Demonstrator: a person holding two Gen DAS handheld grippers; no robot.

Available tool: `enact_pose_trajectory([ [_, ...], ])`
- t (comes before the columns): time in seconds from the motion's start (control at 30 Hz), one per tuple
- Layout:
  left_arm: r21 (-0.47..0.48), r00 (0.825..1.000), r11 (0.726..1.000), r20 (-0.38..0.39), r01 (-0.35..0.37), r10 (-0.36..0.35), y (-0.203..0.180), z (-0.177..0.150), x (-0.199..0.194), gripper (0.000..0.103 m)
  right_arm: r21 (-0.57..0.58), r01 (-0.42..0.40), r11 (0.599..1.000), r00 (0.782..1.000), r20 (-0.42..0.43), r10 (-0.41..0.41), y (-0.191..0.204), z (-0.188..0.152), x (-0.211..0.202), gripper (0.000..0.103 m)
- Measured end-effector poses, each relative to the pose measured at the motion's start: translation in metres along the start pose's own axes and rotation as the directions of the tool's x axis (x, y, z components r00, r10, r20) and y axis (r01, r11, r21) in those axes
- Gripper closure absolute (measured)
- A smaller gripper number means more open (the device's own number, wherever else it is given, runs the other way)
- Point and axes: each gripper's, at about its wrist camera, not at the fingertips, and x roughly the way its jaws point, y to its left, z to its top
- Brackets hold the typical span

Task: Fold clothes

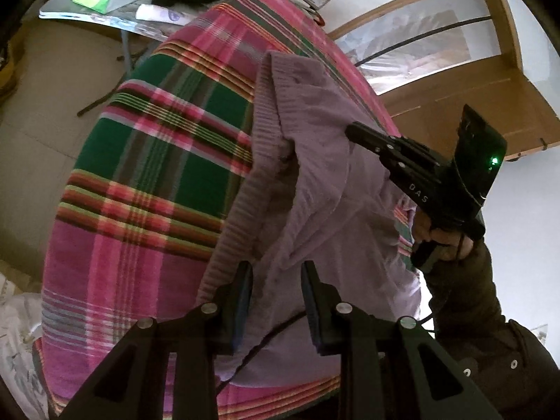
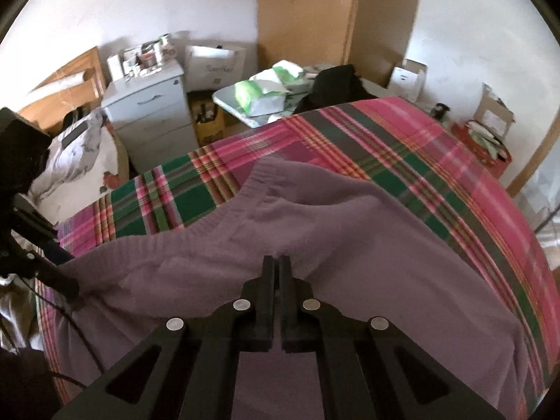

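A purple knit sweater (image 1: 315,105) (image 2: 350,227) lies spread on a pink and green plaid bedspread (image 1: 140,175) (image 2: 420,147). Its ribbed hem runs along the left side. My right gripper (image 2: 278,260) is shut on a small pinch of the sweater's fabric, which puckers at the fingertips. In the left wrist view the right gripper (image 1: 350,130) shows as a black tool held by a hand (image 1: 441,241), its tip on the sweater. My left gripper (image 1: 276,269) (image 2: 70,273) stands with its jaws apart at the near hem; fabric lies flat between the pads.
Beyond the bed stands a folding table (image 2: 231,105) with green packets (image 2: 262,94) and a black garment (image 2: 336,84). A white drawer unit (image 2: 150,108) and a flowered pillow (image 2: 80,161) are at the left, a red crate (image 2: 486,147) at the right. A wooden door (image 1: 455,87) is close by.
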Motion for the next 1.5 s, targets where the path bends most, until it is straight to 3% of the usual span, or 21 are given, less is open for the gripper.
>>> enact_pose_trajectory([
  [0.23, 0.077, 1.000, 0.997, -0.023, -0.013, 0.015, -0.019, -0.002, 0.012, 0.074, -0.016, 0.007, 1.000, 0.997, -0.078, -0.008, 0.000, -0.016, 0.019, 0.099],
  [0.47, 0.045, 0.998, 0.997, -0.035, -0.056, 0.058, -0.005, 0.001, 0.016, 0.074, 0.005, -0.073, 0.997, 0.997, 0.037, 0.073, -0.006, 0.008, 0.001, 0.085],
  [0.6, 0.039, 0.997, 0.998, -0.051, -0.056, 0.058, -0.001, -0.005, 0.019, 0.074, -0.034, -0.073, 0.997, 0.995, 0.071, 0.076, -0.010, 0.034, 0.007, 0.069],
  [0.8, -0.028, 0.999, 0.999, 0.019, -0.045, 0.045, 0.006, -0.014, -0.002, 0.074, -0.129, -0.116, 0.985, 0.993, -0.020, 0.114, -0.013, 0.070, 0.048, 0.069],
  [1.0, -0.140, 0.988, 0.989, 0.136, -0.052, 0.071, 0.014, -0.046, -0.035, 0.073, -0.180, -0.178, 0.967, 0.980, -0.122, 0.157, -0.020, 0.074, 0.081, 0.069],
  [1.1, -0.238, 0.975, 0.971, 0.212, -0.020, 0.072, 0.018, -0.072, -0.046, 0.066, -0.149, -0.239, 0.960, 0.965, -0.149, 0.217, -0.030, 0.073, 0.087, 0.068],
  [1.23, -0.372, 0.973, 0.927, 0.224, 0.038, 0.050, 0.039, -0.091, -0.046, 0.062, -0.109, -0.310, 0.944, 0.942, -0.166, 0.290, -0.039, 0.075, 0.096, 0.068],
  [1.37, -0.395, 0.974, 0.917, 0.224, 0.048, 0.045, 0.045, -0.101, -0.057, 0.062, -0.086, -0.357, 0.930, 0.926, -0.164, 0.340, -0.044, 0.074, 0.097, 0.067],
  [1.5, -0.439, 0.965, 0.892, 0.261, 0.107, 0.012, 0.052, -0.104, -0.051, 0.062, -0.074, -0.374, 0.925, 0.919, -0.167, 0.358, -0.045, 0.075, 0.097, 0.067],
])
